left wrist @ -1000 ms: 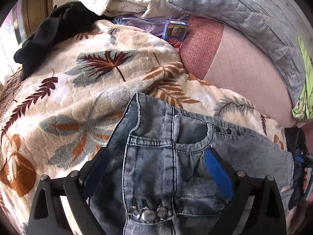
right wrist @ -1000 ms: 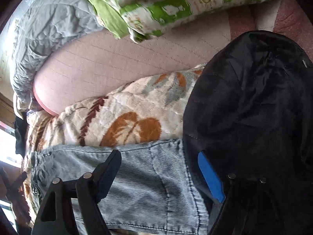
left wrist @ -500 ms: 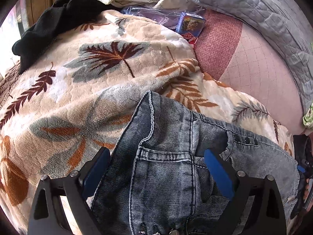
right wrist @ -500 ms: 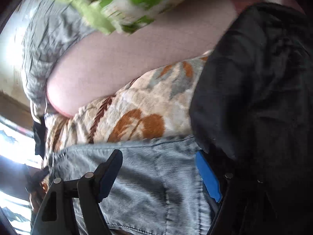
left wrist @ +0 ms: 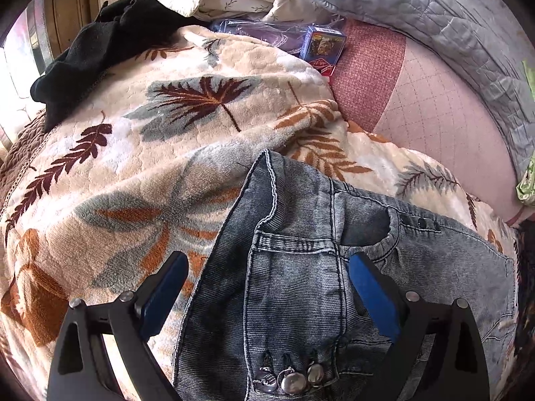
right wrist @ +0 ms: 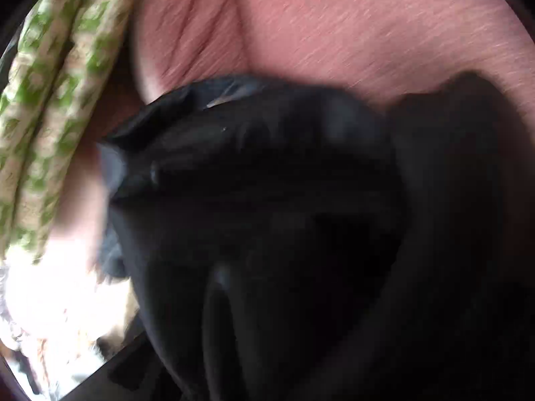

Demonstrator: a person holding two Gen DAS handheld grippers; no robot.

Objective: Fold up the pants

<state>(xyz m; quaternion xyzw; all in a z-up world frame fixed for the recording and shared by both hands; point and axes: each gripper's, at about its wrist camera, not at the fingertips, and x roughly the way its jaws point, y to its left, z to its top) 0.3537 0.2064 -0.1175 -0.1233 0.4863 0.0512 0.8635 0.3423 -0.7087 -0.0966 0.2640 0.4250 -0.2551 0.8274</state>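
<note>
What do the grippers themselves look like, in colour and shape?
The left gripper has two black, angular fingers with cut-out openings, silver bolts at the joints and bright blue pads on the inner faces. No cables or markings show. The right gripper is hidden in its blurred view, filled by a black garment.

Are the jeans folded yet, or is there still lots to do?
Not folded yet. The jeans lie spread out on the leafy blanket, waistband and buttons showing, with no neat fold visible. The left gripper is open, one finger on each side of the waistband, not pinching. The right gripper has just shut; its view is blurry and filled with a black garment, so whether it holds that is unclear. All the folding is still left.
</note>
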